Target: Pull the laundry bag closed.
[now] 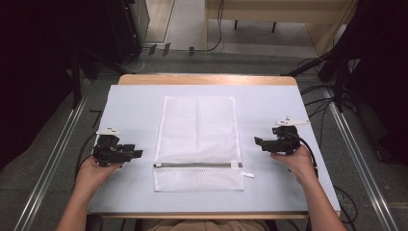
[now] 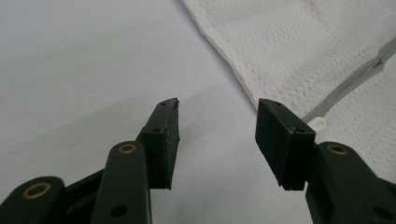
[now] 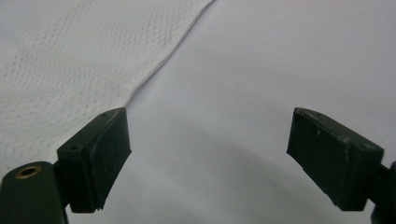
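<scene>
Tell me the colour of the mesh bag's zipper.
Grey, across the white mesh bag; the zipper shows best in the high view.

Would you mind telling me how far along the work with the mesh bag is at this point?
Little looks done: the white mesh bag lies flat on the table cover with its grey zipper closed across it. In hand: nothing. The left gripper and right gripper sit open on either side of the bag, both off it. Left, by my guess: gripping the bag and whatever handling follows.
</scene>
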A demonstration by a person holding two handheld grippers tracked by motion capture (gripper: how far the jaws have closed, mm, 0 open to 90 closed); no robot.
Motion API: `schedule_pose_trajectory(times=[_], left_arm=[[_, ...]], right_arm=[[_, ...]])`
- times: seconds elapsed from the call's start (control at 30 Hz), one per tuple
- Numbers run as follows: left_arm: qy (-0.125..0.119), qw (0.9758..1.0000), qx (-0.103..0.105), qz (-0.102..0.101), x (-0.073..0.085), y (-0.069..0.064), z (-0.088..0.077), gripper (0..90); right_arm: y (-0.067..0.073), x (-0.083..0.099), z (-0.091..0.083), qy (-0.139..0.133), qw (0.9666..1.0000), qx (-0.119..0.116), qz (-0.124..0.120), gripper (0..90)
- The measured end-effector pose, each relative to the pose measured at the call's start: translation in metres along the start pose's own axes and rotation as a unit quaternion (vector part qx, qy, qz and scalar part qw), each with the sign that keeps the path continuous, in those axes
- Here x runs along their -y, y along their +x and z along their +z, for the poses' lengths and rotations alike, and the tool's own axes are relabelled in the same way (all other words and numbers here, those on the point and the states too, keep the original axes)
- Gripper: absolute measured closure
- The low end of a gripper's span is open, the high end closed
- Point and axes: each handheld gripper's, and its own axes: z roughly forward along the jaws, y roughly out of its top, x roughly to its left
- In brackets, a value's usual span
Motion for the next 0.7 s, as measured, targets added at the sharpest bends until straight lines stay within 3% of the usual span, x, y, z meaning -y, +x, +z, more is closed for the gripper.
schedule_pose_trajectory(times=[0.43,0.5,0.53,0.57,0.7], left_arm=[[0.001,0.9997,0.000,-0.024,-0.002,0.004,0.000,48.6],[0.001,0.9996,0.001,-0.028,-0.003,0.005,0.001,39.5],[0.008,0.9986,0.010,-0.052,-0.005,0.008,0.002,34.8],[0.010,0.9982,0.017,-0.057,-0.005,0.009,0.002,35.8],[0.007,0.9980,0.013,-0.061,-0.006,0.012,0.001,28.5]], right_arm=[[0.004,0.000,0.001,0.006,0.9999,-0.004,-0.009,14.7],[0.005,0.000,0.001,0.009,0.9999,-0.006,-0.008,15.0],[0.005,0.000,0.001,0.013,0.9999,-0.006,-0.007,15.3],[0.005,0.000,0.001,0.017,0.9998,-0.010,-0.004,15.3],[0.005,0.001,0.001,0.024,0.9997,-0.009,-0.001,15.1]])
